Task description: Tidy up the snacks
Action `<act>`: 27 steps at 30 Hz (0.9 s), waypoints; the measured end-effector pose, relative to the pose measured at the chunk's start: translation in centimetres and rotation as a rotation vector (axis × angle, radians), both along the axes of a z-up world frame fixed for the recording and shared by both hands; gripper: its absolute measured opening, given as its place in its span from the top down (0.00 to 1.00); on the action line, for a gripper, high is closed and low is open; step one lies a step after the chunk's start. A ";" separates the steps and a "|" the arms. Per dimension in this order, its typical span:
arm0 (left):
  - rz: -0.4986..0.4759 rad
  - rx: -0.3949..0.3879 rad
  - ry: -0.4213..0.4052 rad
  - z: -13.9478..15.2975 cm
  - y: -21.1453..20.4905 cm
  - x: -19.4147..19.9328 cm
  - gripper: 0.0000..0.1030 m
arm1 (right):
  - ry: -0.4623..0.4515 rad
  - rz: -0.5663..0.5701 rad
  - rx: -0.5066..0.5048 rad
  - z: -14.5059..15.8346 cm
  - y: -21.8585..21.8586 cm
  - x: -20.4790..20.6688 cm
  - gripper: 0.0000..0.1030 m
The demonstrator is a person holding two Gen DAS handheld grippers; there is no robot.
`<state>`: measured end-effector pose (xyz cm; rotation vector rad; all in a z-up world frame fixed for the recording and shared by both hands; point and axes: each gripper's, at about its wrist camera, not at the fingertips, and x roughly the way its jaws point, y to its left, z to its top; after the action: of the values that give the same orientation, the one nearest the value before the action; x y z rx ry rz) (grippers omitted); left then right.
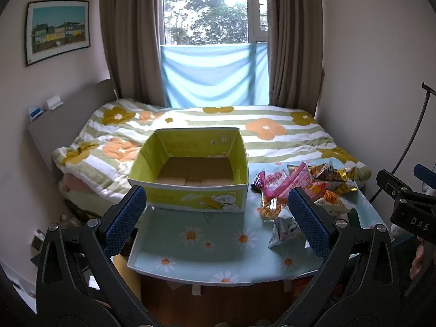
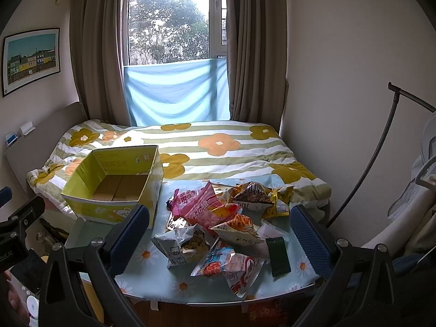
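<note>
An open yellow-green cardboard box (image 1: 190,190) stands on the left of a small table with a daisy-print cloth (image 1: 212,248); its inside (image 1: 194,173) holds no snacks. It also shows in the right wrist view (image 2: 114,190). A pile of several snack packets (image 1: 302,190) lies to its right, seen closer in the right wrist view (image 2: 226,218). My left gripper (image 1: 218,218) is open and empty, held above the table's near edge in front of the box. My right gripper (image 2: 220,231) is open and empty, above the pile's near side.
A bed with a flowered quilt (image 1: 218,130) runs behind the table up to a curtained window (image 1: 212,38). A headboard (image 1: 68,114) is on the left. A dark curved stand (image 2: 381,150) rises at the right. A dark green flat card (image 2: 278,256) lies beside the packets.
</note>
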<state>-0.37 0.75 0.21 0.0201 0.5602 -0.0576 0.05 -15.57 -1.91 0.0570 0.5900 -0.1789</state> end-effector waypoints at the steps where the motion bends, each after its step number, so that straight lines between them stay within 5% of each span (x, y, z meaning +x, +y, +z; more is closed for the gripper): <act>1: 0.000 -0.004 -0.002 0.0 0.0 -0.1 0.00 | -0.001 -0.001 0.000 0.0 0.0 0.0 0.00; 18: 0.010 0.095 0.017 -0.5 -0.8 0.4 0.00 | -0.023 -0.022 0.017 0.0 -1.2 -0.7 0.00; 27: -0.074 0.041 0.141 -4.0 -4.6 4.0 0.00 | 0.109 -0.018 0.038 -3.2 -5.4 0.6 0.00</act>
<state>3.67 -3.87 -3.78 0.0771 0.7018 -0.1208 0.64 -20.99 -5.08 0.0898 0.7016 -0.1892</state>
